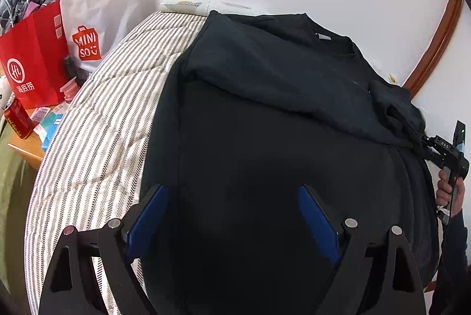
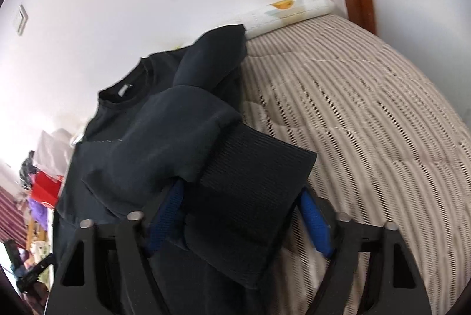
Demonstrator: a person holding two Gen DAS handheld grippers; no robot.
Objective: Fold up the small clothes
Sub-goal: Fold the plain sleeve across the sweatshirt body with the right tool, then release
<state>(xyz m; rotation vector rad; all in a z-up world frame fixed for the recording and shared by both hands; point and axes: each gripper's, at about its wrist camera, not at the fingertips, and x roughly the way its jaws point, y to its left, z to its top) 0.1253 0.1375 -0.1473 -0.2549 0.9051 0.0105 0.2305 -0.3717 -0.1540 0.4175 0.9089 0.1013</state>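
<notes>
One dark sweatshirt covers the striped bedding; two bags, red and white, plus one red can, stand at nine o'clock. The left gripper gapes wide and empty, while the right gripper holds the ribbed cuff between its pads.

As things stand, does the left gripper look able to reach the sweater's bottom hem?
Probably yes. The left gripper's tongs stand open just above the dark sweater's lower body, with nothing between them and the fabric. The hem itself lies out of view.

Left gripper tilted downward, jaws spread wide, pads gripping nothing. Right gripper angled down, jaws partly closed around a ribbed cuff; hand on its handle.
</notes>
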